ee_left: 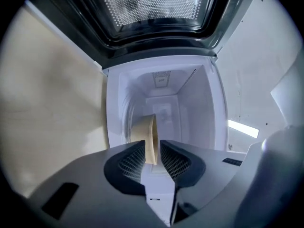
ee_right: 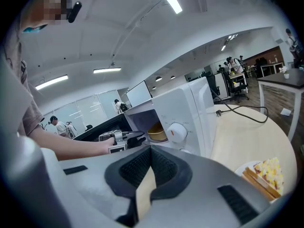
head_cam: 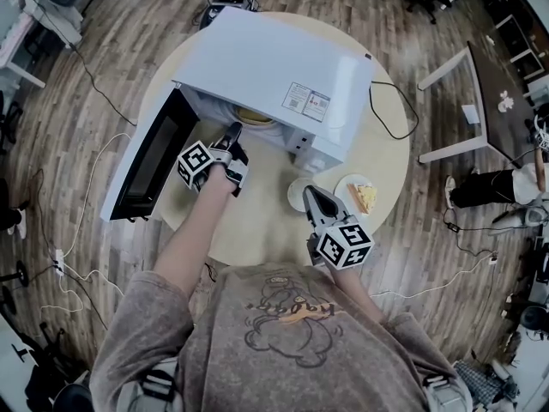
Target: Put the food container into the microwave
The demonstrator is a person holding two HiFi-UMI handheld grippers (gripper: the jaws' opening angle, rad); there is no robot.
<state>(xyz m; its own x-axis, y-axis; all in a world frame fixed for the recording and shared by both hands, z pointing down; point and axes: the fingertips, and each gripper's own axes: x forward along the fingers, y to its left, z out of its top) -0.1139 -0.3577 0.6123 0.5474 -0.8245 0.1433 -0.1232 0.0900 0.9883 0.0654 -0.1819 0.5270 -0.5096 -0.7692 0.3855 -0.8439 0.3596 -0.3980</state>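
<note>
The white microwave (head_cam: pixel 274 75) stands on the round table with its door (head_cam: pixel 150 157) swung open to the left. A beige food container (ee_left: pixel 149 137) sits inside the cavity, showing as a yellow rim (head_cam: pixel 255 116) at the opening. My left gripper (ee_left: pixel 153 146) reaches into the opening (head_cam: pixel 233 130) and is shut on the container's rim, one pad on each side of the wall. The right gripper view also shows the container (ee_right: pixel 156 133) inside the microwave. My right gripper (head_cam: pixel 310 197) rests over the table to the right of the microwave, jaws shut (ee_right: pixel 150 151) with nothing in them.
A plate with a slice of food (head_cam: pixel 362 197) lies right of my right gripper, with a white disc (head_cam: pixel 300 194) beside it. The microwave's cable (head_cam: pixel 390 114) trails over the table's right side. Desks, chairs and people stand around the beige table (head_cam: pixel 257 230).
</note>
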